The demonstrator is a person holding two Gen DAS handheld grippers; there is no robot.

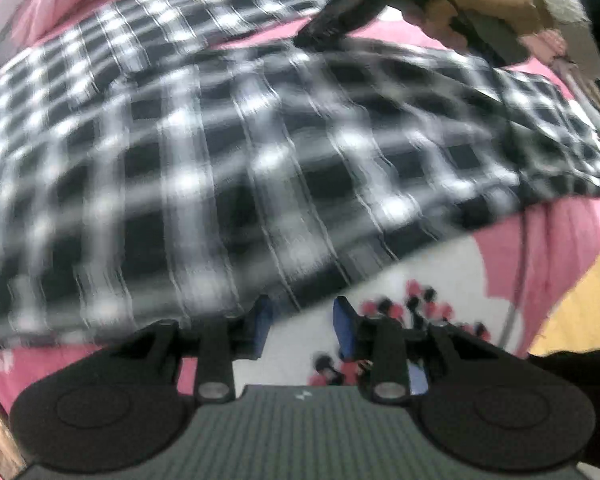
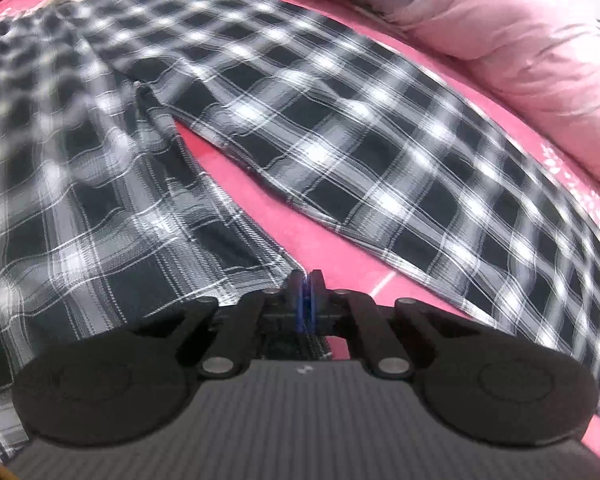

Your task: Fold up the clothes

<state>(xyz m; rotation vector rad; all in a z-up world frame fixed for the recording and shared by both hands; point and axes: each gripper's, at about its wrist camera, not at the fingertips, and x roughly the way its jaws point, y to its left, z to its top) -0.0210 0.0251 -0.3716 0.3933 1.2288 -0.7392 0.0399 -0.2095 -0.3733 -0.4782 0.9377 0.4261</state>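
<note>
While on pink sheet (image 2: 312, 236) | checked trousers (image 2: 340, 152) | ahead of right gripper (image 2: 306, 280)

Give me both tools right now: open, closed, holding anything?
Left tool: open, pads apart at the hem of the checked trousers, nothing pinched.
Right tool: closed; whether it pinches the trouser edge beside it cannot be told.

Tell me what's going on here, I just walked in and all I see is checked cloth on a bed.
A person with a gripper in each hand is folding black-and-white checked trousers spread on a pink bedsheet. The right gripper has its jaws shut at the hem of one trouser leg, apparently pinching it. The left gripper hovers over the near edge of the cloth, jaws apart with nothing between them. The two legs still lie apart.
</note>
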